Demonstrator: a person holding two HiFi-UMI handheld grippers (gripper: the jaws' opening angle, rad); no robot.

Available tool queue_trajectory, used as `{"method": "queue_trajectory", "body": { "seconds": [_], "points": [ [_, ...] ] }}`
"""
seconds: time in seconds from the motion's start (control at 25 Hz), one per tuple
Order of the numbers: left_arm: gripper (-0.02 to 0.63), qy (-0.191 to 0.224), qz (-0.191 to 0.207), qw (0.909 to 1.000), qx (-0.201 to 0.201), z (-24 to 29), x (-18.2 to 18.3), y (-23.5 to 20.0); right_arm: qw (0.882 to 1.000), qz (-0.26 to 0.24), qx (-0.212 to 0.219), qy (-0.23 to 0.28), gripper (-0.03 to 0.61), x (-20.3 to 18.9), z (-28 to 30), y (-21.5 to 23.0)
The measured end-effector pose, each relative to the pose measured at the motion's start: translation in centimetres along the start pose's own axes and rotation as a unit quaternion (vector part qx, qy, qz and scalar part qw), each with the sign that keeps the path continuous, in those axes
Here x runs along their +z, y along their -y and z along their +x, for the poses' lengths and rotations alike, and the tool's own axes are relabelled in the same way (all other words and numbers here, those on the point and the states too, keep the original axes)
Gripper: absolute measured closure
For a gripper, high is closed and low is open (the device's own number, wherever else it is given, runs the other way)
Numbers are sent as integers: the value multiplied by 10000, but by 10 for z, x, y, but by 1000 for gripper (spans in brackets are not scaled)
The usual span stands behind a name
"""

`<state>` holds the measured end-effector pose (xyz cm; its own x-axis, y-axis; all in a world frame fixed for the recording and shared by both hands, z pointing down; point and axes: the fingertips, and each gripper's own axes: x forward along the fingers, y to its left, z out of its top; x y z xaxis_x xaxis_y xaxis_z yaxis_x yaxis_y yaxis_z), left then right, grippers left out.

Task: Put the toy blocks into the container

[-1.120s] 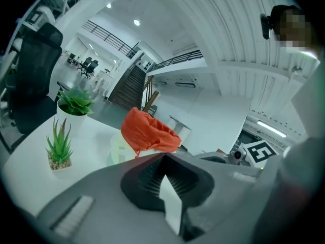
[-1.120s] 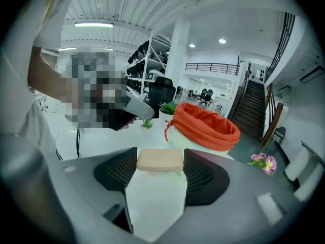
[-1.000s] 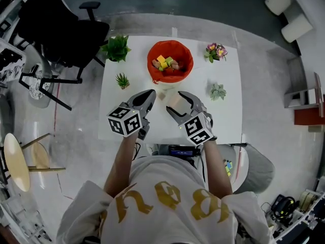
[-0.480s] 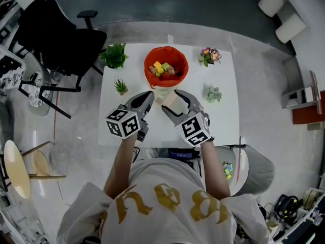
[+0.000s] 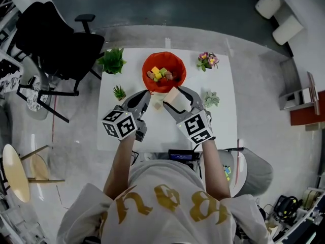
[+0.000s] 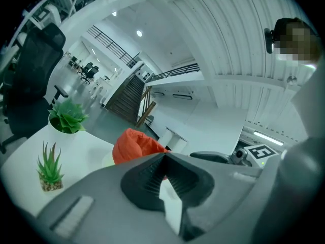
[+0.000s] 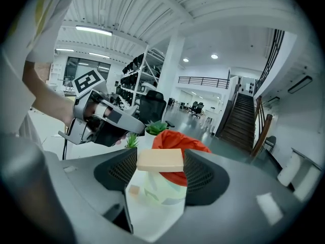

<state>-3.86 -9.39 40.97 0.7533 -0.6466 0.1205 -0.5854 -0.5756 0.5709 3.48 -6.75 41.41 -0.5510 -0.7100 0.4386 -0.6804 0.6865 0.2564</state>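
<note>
White table (image 5: 223,116) mid-frame. Orange container (image 5: 163,72) upper centre, several blocks already inside. Your right gripper (image 7: 160,162): jaws pinching tan block (image 5: 171,95), just short of container. Your left gripper (image 6: 163,159): jaws pressed together, empty. Small block (image 5: 158,105) left on table.

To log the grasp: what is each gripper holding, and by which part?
The right gripper holds a tan block by its two ends. The left gripper is shut, empty.
</note>
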Motion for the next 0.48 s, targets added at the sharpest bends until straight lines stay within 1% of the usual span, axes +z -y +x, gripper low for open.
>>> {"method": "queue_trajectory", "body": {
  "seconds": [0.16, 0.36, 0.48],
  "points": [
    [614, 103, -48, 9999, -35, 6, 11, -1, 10000, 69, -53, 40, 265, 3, 5, 12],
    [614, 195, -121, 9997, -42, 13, 17, -6, 9994, 308, -25, 177, 265, 11, 11, 19],
    [614, 197, -145, 9997, -40, 17, 18, -10, 9977, 628, 25, 247, 265, 14, 16, 25]
  ]
}}
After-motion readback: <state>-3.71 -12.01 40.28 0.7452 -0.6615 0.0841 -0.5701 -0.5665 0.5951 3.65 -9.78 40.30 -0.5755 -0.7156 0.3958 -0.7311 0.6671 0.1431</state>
